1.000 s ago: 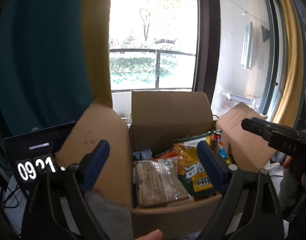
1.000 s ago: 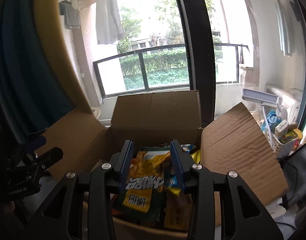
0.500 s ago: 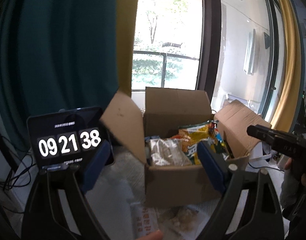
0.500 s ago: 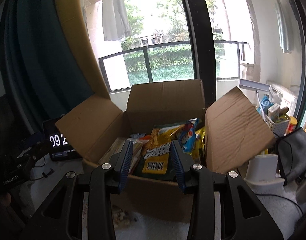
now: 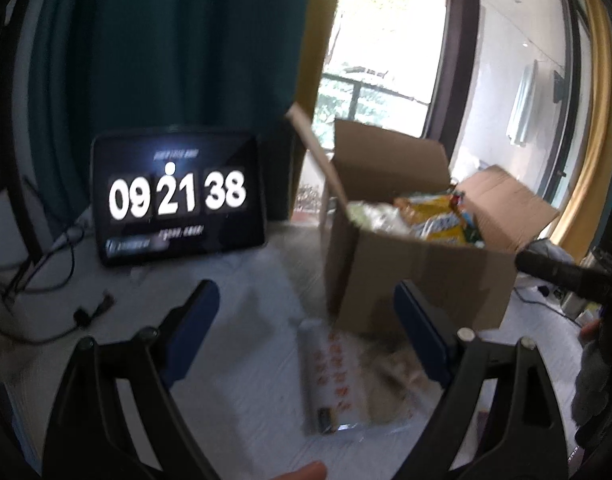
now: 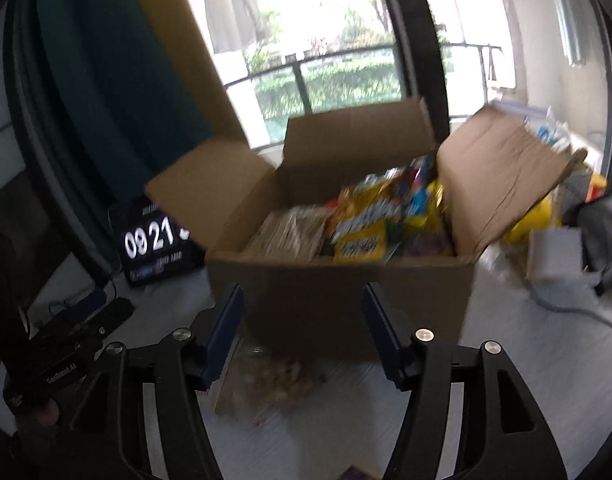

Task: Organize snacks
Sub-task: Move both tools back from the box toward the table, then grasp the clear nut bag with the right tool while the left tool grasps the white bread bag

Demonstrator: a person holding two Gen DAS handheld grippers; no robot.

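On the pale tabletop stands a brown corrugated cardboard box, its four flaps splayed outward, the right one creased and ribbed. Glossy snack bags fill it: a yellow-and-orange crinkled bag leans near the middle, and a clear flat pack of pale, straw-like contents lies at the left side of the box. Just in front of the box, on the table, lies a transparent packet with red print along a white strip (its contents look beige and lumpy, but motion blur hides the detail); from the right wrist view it shows as a brownish patch between the fingers.

The left gripper hovers low over the table, its blue-padded black fingers spread wide apart and empty, with the packet between and below them. The right gripper also has its fingers apart, holding nothing, aimed at the near wall of the box.

Left of the box, a dark rounded-rectangle tablet leans upright, showing white digits 09 21 38. Thin black cables trail across the table near it. A teal curtain hangs behind.
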